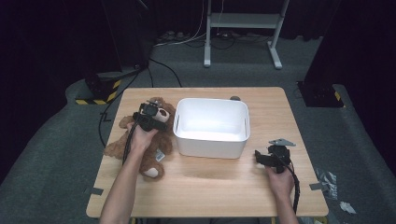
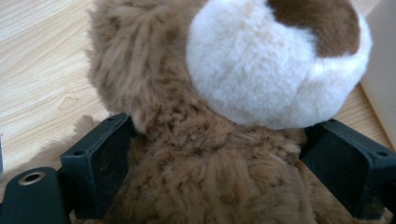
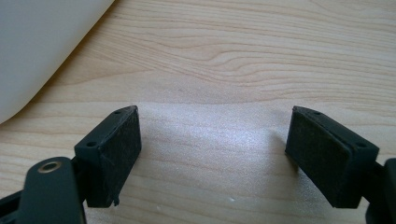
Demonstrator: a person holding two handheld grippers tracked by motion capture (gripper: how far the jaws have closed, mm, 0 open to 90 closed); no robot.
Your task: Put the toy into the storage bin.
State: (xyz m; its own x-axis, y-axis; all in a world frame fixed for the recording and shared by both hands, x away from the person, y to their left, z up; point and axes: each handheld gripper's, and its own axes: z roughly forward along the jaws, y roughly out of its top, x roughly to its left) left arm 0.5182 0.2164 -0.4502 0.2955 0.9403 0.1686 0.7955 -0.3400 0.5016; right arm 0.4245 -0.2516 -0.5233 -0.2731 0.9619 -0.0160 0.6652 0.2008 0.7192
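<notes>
Teddy bear (image 2: pixel 219 154), label unreadable, sits between left gripper (image 2: pixel 215 163) fingers.

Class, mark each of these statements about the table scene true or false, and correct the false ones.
1. The left gripper has its jaws around the teddy bear. True.
2. The white bin holds a toy. False: it looks empty.
3. The right gripper holds a block. False: its jaws stand open over bare table.
4. The bear lies to the left of the bin in the high view. True.
5. The bin stands on the floor. False: it stands on the table.
</notes>
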